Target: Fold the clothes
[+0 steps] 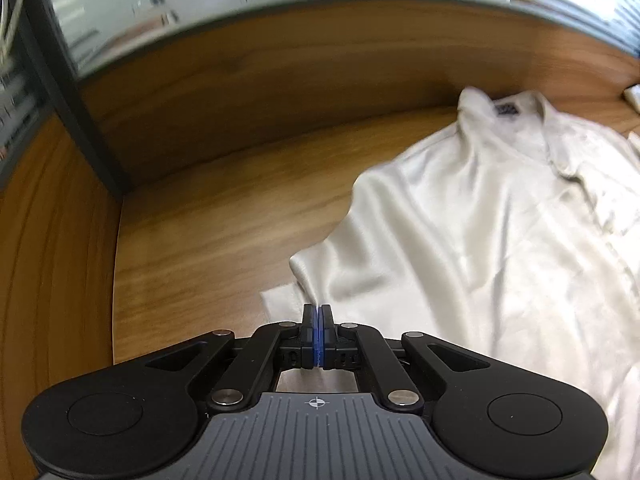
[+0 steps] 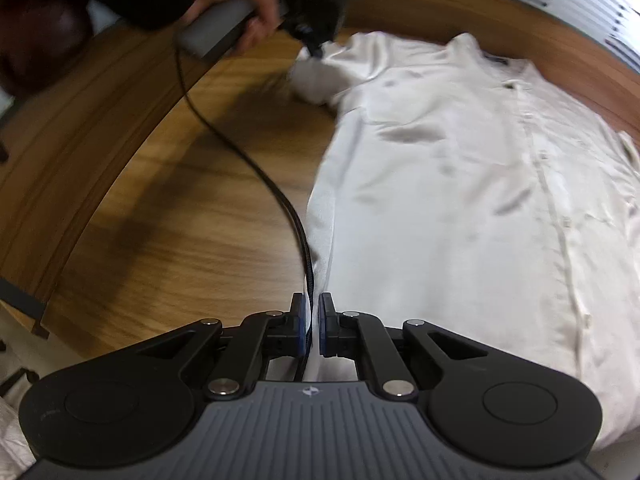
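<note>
Barely begun: cream shirt (image 2: 460,168) spread flat, unfolded, across the wooden tabletop (image 2: 180,220) toward its far edge. Left gripper (image 1: 319,312) clenched on the sleeve edge; right gripper (image 2: 314,312) pinching the side hem. Every fold remaining.

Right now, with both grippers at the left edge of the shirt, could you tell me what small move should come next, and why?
Probably lift both together and carry that edge across toward the button placket: the left gripper pinches the sleeve, the right gripper pinches the side seam, and the shirt lies flat.
</note>
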### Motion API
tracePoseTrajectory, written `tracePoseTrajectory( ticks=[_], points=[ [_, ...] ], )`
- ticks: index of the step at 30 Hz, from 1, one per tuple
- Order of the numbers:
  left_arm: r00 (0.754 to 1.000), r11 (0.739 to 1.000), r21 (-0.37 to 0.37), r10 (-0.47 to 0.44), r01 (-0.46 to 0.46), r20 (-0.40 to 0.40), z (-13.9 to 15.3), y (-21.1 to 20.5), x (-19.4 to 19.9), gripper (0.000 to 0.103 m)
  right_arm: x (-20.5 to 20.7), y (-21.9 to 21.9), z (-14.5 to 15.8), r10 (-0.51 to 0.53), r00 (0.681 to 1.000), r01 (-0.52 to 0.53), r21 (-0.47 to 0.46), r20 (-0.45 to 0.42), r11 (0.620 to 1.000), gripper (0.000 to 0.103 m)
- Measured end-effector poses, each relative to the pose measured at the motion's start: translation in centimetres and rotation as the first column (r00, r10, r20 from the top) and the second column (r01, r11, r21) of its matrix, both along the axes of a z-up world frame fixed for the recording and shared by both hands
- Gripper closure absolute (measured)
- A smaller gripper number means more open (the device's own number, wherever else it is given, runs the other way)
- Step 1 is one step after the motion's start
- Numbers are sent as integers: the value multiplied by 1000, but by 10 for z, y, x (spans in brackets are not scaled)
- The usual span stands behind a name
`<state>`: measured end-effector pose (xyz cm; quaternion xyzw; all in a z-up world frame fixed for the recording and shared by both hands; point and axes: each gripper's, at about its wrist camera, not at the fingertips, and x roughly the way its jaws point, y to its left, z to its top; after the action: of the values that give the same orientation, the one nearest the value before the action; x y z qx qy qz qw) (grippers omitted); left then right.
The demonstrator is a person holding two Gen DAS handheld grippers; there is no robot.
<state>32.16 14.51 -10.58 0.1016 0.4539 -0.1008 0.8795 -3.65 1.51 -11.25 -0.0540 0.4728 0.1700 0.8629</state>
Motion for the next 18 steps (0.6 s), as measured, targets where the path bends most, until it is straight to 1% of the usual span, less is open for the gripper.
tracePoseTrajectory(
  ticks=[4,7,9,13,18],
  points=[
    [998,998,-56,14,-11,54,23,-10,-3,101,-1,-29,13,-57,998,57,25,8,998,96],
    [996,995,-99,15,-6,90,43,-21,-4,101,-4,-50,20,-96,995,95,34,24,995,96],
    [994,993,-115,7,6,110,54,-31,-3,101,-5,-63,24,-121,992,120,42,31,992,97],
    [990,990,-134,-31,49,136,72,-65,1,101,-6,-86,31,-180,983,177,67,44,982,97],
    [979,983,-121,-120,141,164,89,-118,4,101,-7,-114,29,-262,964,257,96,42,962,96]
  ],
)
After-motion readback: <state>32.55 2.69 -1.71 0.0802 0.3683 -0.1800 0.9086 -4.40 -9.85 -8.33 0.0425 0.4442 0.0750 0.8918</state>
